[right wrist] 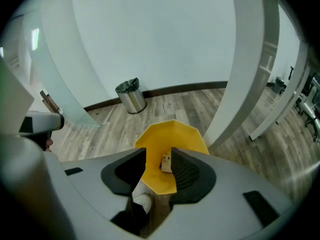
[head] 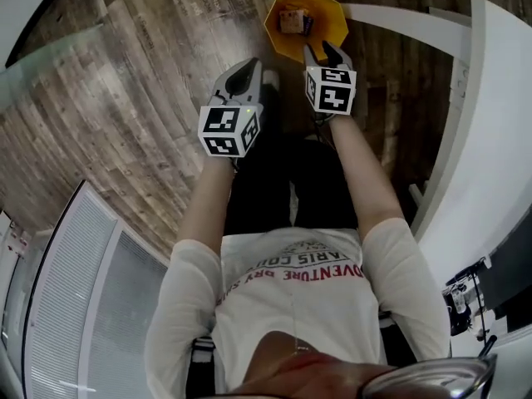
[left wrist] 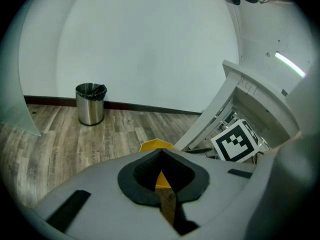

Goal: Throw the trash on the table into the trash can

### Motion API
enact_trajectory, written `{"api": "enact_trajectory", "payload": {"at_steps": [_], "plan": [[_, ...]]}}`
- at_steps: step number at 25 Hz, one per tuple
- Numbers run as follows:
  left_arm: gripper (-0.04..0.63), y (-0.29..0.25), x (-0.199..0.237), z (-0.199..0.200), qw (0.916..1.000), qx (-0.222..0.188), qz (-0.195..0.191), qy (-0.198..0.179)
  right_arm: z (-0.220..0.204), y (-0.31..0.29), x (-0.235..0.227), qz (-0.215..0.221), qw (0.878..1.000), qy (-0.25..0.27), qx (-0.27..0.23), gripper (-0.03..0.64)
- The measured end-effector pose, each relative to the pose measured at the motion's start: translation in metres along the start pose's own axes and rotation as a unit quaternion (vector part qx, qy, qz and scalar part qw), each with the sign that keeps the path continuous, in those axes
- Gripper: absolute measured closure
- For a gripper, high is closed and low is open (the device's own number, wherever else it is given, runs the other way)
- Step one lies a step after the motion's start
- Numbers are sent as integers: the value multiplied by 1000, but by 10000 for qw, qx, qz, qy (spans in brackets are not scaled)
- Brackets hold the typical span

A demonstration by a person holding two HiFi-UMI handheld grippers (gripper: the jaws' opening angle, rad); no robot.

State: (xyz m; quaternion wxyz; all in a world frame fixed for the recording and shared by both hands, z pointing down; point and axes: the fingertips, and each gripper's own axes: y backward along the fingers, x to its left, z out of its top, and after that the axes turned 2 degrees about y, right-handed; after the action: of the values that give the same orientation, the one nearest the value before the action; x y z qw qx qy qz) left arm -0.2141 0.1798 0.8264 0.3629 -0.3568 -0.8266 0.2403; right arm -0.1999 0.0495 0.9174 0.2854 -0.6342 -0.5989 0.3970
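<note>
1. Your right gripper (right wrist: pixel 159 153) hangs over the yellow trash can (right wrist: pixel 172 134) with its jaws spread apart and clamping nothing. The can's open mouth fills the gap between them.
2. The trash is a small tan packet (right wrist: pixel 166 162). It shows against the yellow just beside the ribbed pad on the right-hand jaw, and neither pad is squeezing it (whether it brushes that pad, I can't tell).
3. From your head view the packet (head: pixel 293 21) sits inside the rim of the yellow trash can (head: pixel 331 13), toward the far side of the opening.
4. Your left gripper (left wrist: pixel 161 153) is clenched, its jaw tips meeting with nothing pinched between them. A sliver of the yellow can peeks out past the tips.
5. Head view again: both grippers are held out in front of you, side by side and pointing down. The left gripper (head: pixel 243 69) is beside the can over bare floor, and the right gripper (head: pixel 324 54) is at the can's near edge.
6. The can stands on the wood plank floor (head: pixel 125 73), near the edge of the white table (head: pixel 499 140).
7. A round steel bin (left wrist: pixel 90 104) with a dark liner stands well apart from all this, against the white wall (left wrist: pixel 150 44). The right gripper view catches it too.
8. The right gripper's marker cube (left wrist: pixel 235 141) shows in the left gripper view, and a white shoe (right wrist: pixel 142 201) is visible under the right jaws.
</note>
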Motion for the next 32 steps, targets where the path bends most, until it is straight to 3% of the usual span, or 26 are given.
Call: {"api": "enact_trajectory", "payload": {"at_steps": [3, 7, 10, 15, 19, 22, 24, 28, 32], "plan": [[572, 33, -27, 34, 9999, -102, -35, -32, 38, 51, 11, 32, 9997, 68, -238, 475], [572, 91, -75, 85, 9996, -235, -87, -139, 88, 140, 24, 28, 9986, 76, -516, 575], [572, 138, -115, 121, 9987, -407, -155, -255, 121, 220, 36, 82, 9963, 31, -853, 575], [572, 188, -205, 197, 9890, -878, -959, -698, 189, 347, 27, -105, 9818, -56, -1897, 575], [573, 221, -297, 221, 9769, -981, -1417, -1266, 197, 453, -8, -455, 9683, -145, -2450, 577], [572, 231, -366, 233, 9621, -1087, -1822, -1712, 188, 519, -51, -869, 9556, -314, -2797, 577], [572, 238, -415, 237, 9481, -1129, -2197, -2002, 176, 563, -80, -1232, 9439, -514, -3021, 577], [572, 247, -522, 224, 9072, -1040, -3134, -2606, 127, 654, -134, -2144, 9092, -1100, -3396, 581], [572, 253, -608, 186, 8736, -760, -3837, -2895, 65, 724, -176, -2870, 8764, -1594, -3523, 586]]}}
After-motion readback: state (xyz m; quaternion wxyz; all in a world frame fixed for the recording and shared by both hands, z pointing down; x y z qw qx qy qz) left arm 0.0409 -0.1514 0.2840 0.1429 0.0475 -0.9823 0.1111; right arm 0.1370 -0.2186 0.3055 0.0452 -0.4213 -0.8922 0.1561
